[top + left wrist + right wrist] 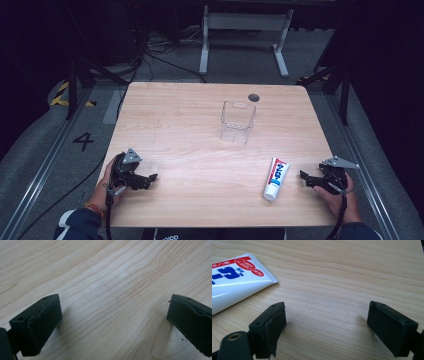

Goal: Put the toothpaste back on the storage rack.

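Toothpaste tube [276, 178]: white with red and blue print, flat on the wooden table [200, 150], near-right part of the top, cap end toward the near edge, crimped end pointing far. Just left of the right gripper [306, 179], not touching it. Seen also from the right gripper view at upper left [237, 277], crimped corner close beside the left-hand jaw, a strip of bare wood between them.

Right gripper: held in a hand [340, 197] at the near-right edge, low over the wood, jaws pointing left toward the tube. Jaws spread wide, nothing between them but table grain. Grey three-cornered plate on top, cable trailing back toward the near edge.

Left gripper [149, 179]: held in the other hand [102, 192] at the near-left corner, well apart from the tube, jaws pointing right. Jaws likewise wide apart, bare wood between them in the left gripper view [113, 322].

Clear plastic box [238, 121]: upright, open-topped, toward the far middle of the table, well apart from both grippers and from the tube. Small dark round hole [254, 97] in the tabletop just beyond it, far right of the box.
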The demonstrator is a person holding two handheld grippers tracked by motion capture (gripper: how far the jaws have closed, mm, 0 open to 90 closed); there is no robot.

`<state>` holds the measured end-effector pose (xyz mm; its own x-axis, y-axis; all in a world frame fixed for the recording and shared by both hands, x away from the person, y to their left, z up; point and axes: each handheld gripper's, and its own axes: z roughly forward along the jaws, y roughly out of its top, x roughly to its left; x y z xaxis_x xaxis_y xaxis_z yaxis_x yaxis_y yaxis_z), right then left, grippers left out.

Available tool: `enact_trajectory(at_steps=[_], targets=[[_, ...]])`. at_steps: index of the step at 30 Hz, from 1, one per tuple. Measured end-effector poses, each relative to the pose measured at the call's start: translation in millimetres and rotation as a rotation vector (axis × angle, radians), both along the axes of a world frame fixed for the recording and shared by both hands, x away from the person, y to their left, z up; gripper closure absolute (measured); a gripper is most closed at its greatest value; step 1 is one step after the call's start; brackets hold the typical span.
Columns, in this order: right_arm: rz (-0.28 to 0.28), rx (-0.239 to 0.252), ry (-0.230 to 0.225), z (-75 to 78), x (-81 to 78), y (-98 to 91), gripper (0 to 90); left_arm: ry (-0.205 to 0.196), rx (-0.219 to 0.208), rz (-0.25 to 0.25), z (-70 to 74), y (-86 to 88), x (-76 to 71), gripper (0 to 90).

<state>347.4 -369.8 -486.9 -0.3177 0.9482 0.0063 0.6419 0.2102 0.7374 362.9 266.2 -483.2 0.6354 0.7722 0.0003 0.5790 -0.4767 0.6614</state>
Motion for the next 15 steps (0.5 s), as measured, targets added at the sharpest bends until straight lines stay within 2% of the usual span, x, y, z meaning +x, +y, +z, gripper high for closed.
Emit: enact_trajectory(at_steps=[5, 9, 11, 15], targets=[[0.001, 0.000, 0.000, 0.0, 0.1, 0.0, 15.7, -0.009, 0.005, 0.000, 0.1, 1.3, -0.2, 0.3], [0.000, 0.000, 0.000, 0.0, 0.1, 0.0, 15.7, 0.018, -0.017, 0.019, -0.6, 0.6, -2.9, 0.3], [0.000, 0.000, 0.001, 0.1, -0.1, -0.1, 15.4, 0.003, -0.004, 0.011, -0.2, 1.5, -1.8, 0.3], [0.002, -0.001, 0.005, 0.3, 0.9, -0.6, 14.5, 0.003, -0.004, 0.010, -0.1, 1.6, -1.6, 0.1]])
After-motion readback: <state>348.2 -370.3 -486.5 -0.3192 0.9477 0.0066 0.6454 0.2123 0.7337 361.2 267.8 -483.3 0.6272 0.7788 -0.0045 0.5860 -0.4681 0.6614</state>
